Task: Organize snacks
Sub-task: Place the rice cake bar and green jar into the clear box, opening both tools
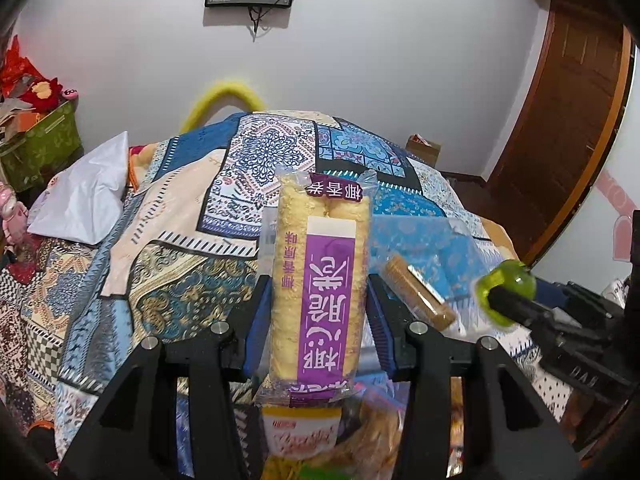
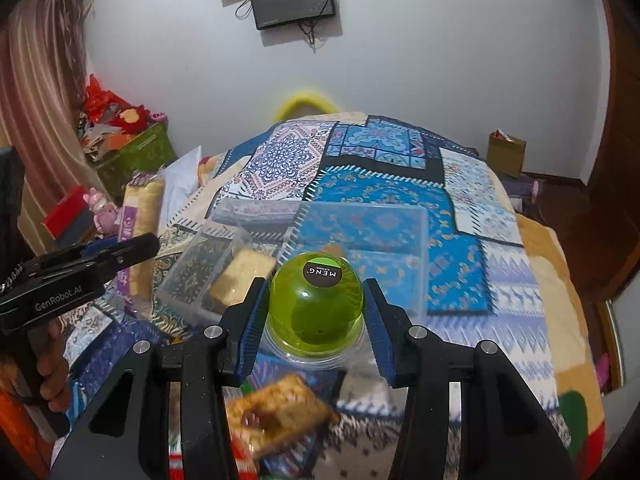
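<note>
My left gripper (image 1: 319, 280) is shut on a long clear pack of yellow rolls with a purple label (image 1: 320, 280), held lengthwise above the bed. In the right wrist view that pack (image 2: 140, 216) and the left gripper (image 2: 120, 256) show at the left. My right gripper (image 2: 316, 284) is shut on a green domed jelly cup (image 2: 316, 312); the left wrist view shows the cup (image 1: 506, 290) at the right. Ahead lie a small clear bin (image 2: 188, 276) holding a biscuit pack (image 2: 240, 276) and a larger clear bin (image 2: 380, 236). Loose snacks (image 2: 276, 412) lie blurred below.
A patchwork bedspread (image 2: 400, 152) covers the bed. A white pillow (image 1: 84, 192) and a green box of clutter (image 1: 44, 140) are at the left. A cardboard box (image 2: 506, 152) stands by the far wall, a wooden door (image 1: 560, 140) at the right.
</note>
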